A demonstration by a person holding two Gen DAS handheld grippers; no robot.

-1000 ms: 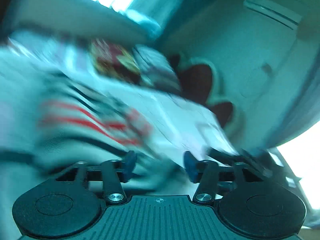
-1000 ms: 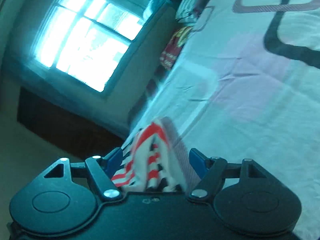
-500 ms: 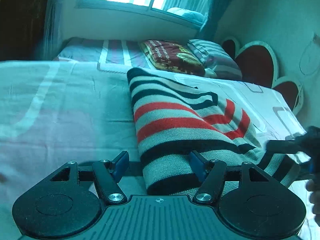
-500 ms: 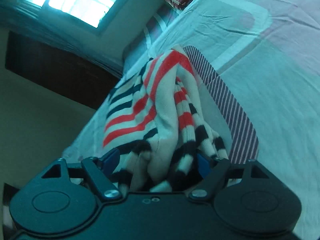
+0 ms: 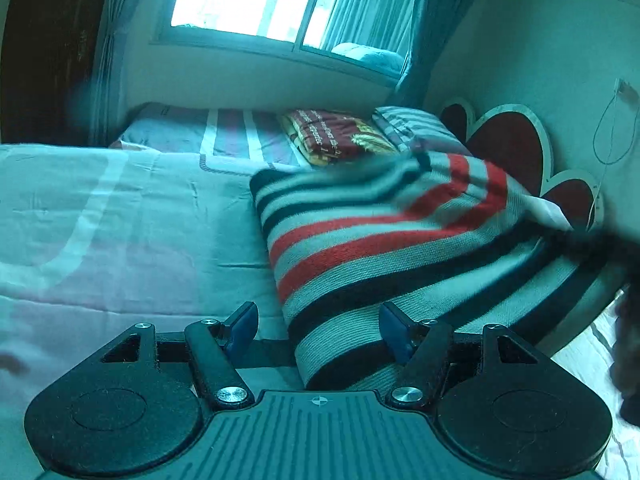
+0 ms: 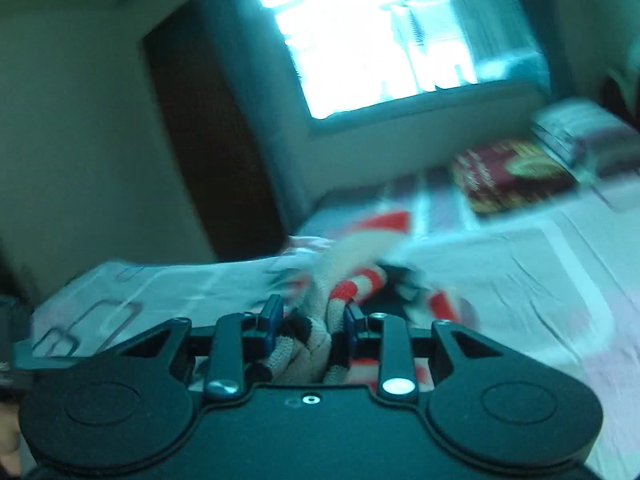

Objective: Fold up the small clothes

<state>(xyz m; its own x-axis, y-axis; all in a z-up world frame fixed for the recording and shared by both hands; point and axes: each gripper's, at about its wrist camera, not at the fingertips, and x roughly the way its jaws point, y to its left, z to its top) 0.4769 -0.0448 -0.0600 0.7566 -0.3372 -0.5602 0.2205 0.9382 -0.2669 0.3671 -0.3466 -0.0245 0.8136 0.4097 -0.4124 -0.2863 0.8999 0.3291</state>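
Note:
A knitted sweater [image 5: 384, 256] with grey, black and red stripes lies on the bed. My left gripper [image 5: 316, 324] hovers low over the sweater's near left edge. It is open: the edge runs between its fingers, next to the right pad, and bare sheet lies by the left pad. My right gripper [image 6: 312, 320] has a bunched fold of the sweater [image 6: 356, 288] filling the gap between its blue pads, and its jaws are closing on it. In the left wrist view the sweater's right side is lifted and blurred toward a dark shape at the right edge.
The bed sheet [image 5: 120, 232] is pale with pink bands. A folded red blanket [image 5: 336, 136] and a striped pillow [image 5: 416, 124] lie at the far end. Heart-shaped headboard panels [image 5: 508, 144] stand at the right, with a bright window [image 5: 280, 0] behind and a dark cabinet [image 6: 200, 140].
The right gripper's view has rolled from tilted to upright and its jaws have narrowed onto the sweater bunch. The left view went from blur to steady. The sweater's right side has risen.

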